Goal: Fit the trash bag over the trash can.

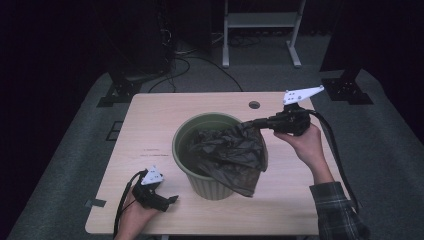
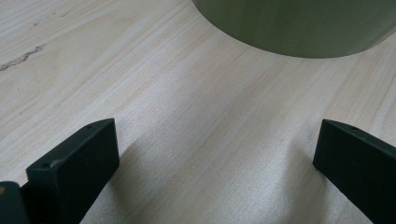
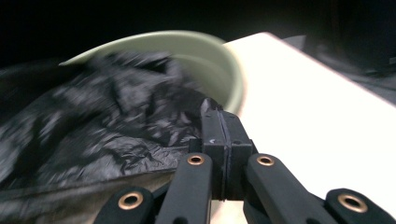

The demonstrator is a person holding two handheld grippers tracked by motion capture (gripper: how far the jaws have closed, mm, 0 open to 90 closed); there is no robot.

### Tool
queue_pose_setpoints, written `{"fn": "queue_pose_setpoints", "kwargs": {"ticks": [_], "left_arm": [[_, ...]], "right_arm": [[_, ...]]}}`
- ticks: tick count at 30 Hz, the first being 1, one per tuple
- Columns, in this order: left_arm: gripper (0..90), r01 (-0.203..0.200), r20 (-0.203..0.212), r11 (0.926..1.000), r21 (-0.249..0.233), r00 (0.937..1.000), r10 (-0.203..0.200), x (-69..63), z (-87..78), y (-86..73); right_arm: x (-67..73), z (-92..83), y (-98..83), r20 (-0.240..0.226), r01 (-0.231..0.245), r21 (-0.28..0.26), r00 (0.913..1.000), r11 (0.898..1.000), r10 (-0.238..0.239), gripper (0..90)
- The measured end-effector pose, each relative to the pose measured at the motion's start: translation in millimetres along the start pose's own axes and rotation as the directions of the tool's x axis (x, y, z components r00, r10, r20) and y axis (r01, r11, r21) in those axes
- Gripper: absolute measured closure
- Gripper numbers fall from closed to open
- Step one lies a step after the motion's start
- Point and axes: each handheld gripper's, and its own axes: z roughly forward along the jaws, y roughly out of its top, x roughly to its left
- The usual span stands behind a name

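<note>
My right gripper is clamped tight on a thin fold of the black bag, which drapes over the green bin rim. My left gripper rests wide open and empty on the table; if I pull hard, the film could tear or the unheld bin tip

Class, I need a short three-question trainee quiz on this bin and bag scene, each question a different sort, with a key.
1. True or false: the right tongs are shut on the black bag.
2. The left tongs are: A) open above the table, B) clamped on the green bin, C) holding the bag.
3. Which side of the bin does the bag hang over, as the high view shows it?

Key: 1 true; 2 A; 3 the right side.
</note>
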Motion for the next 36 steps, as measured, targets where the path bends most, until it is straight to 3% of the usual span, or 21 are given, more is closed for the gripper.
{"fn": "queue_pose_setpoints", "kwargs": {"ticks": [7,14,26,32,36], "left_arm": [[0.0,0.000,0.000,1.0000,0.000,1.0000,0.000,0.0,0.0,0.0],[0.0,0.000,0.000,1.0000,0.000,1.0000,0.000,0.0,-0.1,0.0],[0.0,-0.001,0.009,0.9999,-0.012,1.0000,0.001,-0.1,-6.1,2.4],[0.0,0.002,0.041,0.9979,-0.065,0.9992,0.000,0.4,-20.0,8.9],[0.0,-0.005,0.067,0.9957,-0.093,0.9977,0.011,0.4,-31.6,15.2]], "right_arm": [[-26.7,12.0,9.4,0.052,-0.024,-0.019,0.9983,1.000,0.025,89.6],[-29.3,16.5,7.9,0.044,-0.029,-0.029,0.9985,0.999,0.031,89.1],[-27.8,6.8,6.6,0.059,-0.040,-0.065,0.9973,0.997,0.044,64.6],[-28.3,0.5,7.8,0.076,-0.063,-0.095,0.9946,0.993,0.071,43.3],[-29.2,-1.3,9.5,0.089,-0.089,-0.111,0.9911,0.990,0.099,22.5]]}}
